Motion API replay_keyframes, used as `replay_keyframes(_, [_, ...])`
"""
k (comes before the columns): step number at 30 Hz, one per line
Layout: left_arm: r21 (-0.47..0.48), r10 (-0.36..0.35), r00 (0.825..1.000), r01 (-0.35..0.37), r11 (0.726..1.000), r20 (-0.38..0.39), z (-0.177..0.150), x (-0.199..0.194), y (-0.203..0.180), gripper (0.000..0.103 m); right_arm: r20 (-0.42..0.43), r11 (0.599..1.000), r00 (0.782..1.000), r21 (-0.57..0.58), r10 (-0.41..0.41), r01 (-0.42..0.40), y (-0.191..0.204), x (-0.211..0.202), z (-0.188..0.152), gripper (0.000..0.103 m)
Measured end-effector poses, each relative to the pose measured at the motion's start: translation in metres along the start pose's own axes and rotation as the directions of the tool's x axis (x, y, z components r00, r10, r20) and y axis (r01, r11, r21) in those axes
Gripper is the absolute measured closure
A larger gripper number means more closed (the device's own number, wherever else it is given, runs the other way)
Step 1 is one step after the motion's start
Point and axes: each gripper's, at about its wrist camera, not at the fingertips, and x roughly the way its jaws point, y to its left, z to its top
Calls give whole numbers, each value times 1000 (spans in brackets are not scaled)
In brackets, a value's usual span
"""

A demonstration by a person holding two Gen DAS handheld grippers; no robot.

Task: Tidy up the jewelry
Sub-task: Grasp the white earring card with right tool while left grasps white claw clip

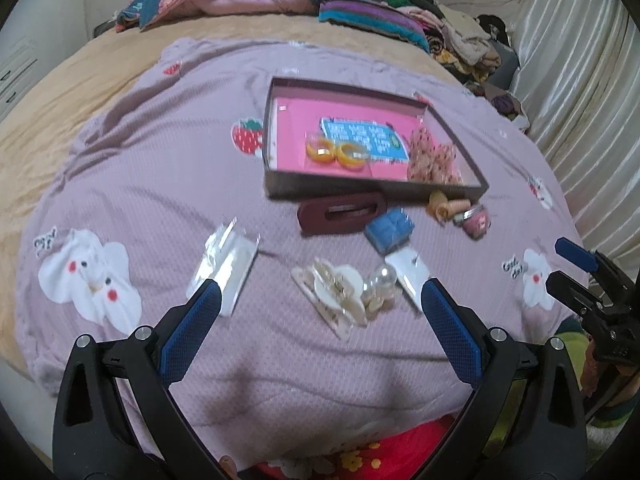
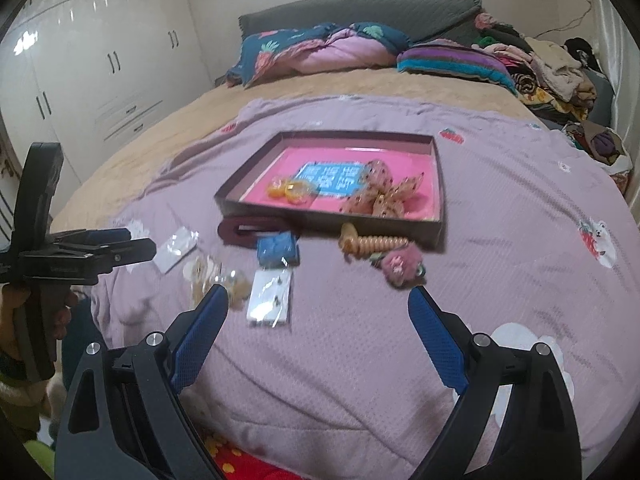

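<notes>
A dark shallow box (image 1: 372,190) (image 2: 328,220) with a pink floor lies on the lilac blanket. It holds orange hoop earrings (image 1: 338,152) (image 2: 290,190) and a dotted scrunchie (image 1: 434,158) (image 2: 380,192). In front of it lie a maroon hair clip (image 1: 342,212) (image 2: 248,230), a blue cube (image 1: 390,228) (image 2: 278,250), a cream claw clip with pearls (image 1: 348,288) (image 2: 216,276), earring cards (image 1: 226,268) (image 2: 270,298), a spiral hair tie (image 1: 446,204) (image 2: 370,242) and a pink clip (image 1: 478,224) (image 2: 400,268). My left gripper (image 1: 320,296) is open above the claw clip. My right gripper (image 2: 316,300) is open and empty.
The blanket (image 1: 160,184) covers a tan bed. Folded quilts (image 2: 320,50) and a clothes pile (image 2: 552,68) sit at the head. White wardrobes (image 2: 100,68) stand on the left and a curtain (image 1: 580,80) on the right.
</notes>
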Motion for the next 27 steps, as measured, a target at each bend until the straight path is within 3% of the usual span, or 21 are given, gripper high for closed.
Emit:
replay_keyframes(20, [25, -3, 995, 6, 1000, -103, -39, 32, -15, 10, -93, 999, 996, -44, 1, -6, 6, 21, -29, 12])
replay_keyframes(26, [25, 6, 994, -4, 1000, -105, -35, 48, -17, 18, -88, 999, 996, -39, -3, 0, 4, 21, -28, 12])
replay_keyframes(27, [26, 13, 995, -11, 1000, -102, -34, 50, -17, 23, -88, 999, 996, -36, -3, 0, 3, 21, -28, 12])
